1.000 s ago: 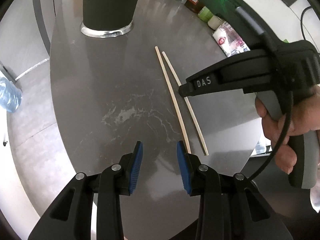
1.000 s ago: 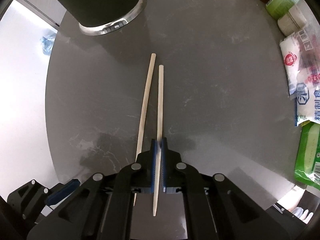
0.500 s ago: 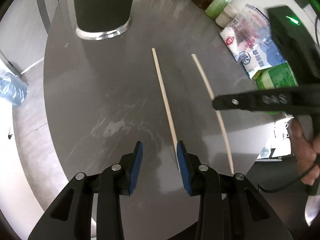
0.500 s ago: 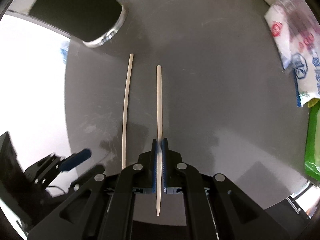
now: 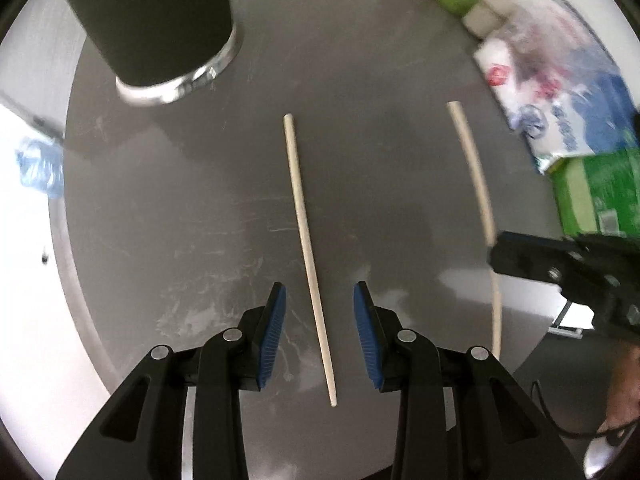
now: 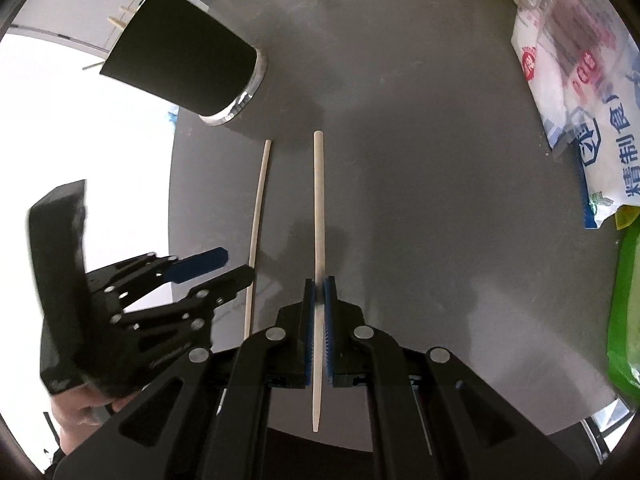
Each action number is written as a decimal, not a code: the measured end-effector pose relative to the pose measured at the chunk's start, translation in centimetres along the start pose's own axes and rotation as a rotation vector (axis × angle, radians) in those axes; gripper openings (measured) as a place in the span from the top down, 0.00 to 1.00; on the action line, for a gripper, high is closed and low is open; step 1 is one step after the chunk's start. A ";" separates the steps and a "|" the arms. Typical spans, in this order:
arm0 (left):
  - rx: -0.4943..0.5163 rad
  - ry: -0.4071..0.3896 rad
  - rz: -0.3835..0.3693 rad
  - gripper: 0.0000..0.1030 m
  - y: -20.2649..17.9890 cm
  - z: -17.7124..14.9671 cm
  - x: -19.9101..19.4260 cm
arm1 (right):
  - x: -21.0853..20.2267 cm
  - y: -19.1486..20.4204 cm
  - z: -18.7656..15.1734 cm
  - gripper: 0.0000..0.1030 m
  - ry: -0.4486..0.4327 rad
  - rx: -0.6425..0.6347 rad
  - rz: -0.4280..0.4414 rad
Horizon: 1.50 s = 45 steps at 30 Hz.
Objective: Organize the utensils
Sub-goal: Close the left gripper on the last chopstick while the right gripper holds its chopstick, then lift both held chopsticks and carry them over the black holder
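The left gripper [image 5: 319,326] is spread, straddling the free chopstick [image 5: 306,240], whose long axis runs through the gap, thin tip near the table's [image 5: 160,200] near edge, butt toward the black holder [image 5: 160,20] at the far-left edge. The right gripper [image 6: 319,320] pinches the second chopstick [image 6: 319,208], roughly parallel. The left is nearer the free one.

Two wrist fisheyes, each looking forward and down along its fingers, close above the grey table [image 5: 168,184] — both share the black holder [image 6: 180,68] and both chopsticks.
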<state>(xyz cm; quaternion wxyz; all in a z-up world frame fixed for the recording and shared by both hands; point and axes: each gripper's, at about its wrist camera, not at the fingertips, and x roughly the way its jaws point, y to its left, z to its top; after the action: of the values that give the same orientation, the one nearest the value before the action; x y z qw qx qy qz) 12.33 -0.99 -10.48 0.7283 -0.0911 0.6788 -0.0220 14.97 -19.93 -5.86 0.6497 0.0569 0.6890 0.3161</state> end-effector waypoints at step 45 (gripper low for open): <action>-0.079 -0.066 -0.058 0.96 1.5 1.0 -6.1 | 1.2 3.8 4.0 0.95 0.005 -0.153 0.069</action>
<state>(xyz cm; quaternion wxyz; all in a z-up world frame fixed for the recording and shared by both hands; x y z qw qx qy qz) 12.67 1.56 -4.62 0.7453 -0.1402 0.6517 -0.0130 17.23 -14.94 -4.80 0.6392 0.0299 0.6620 0.3902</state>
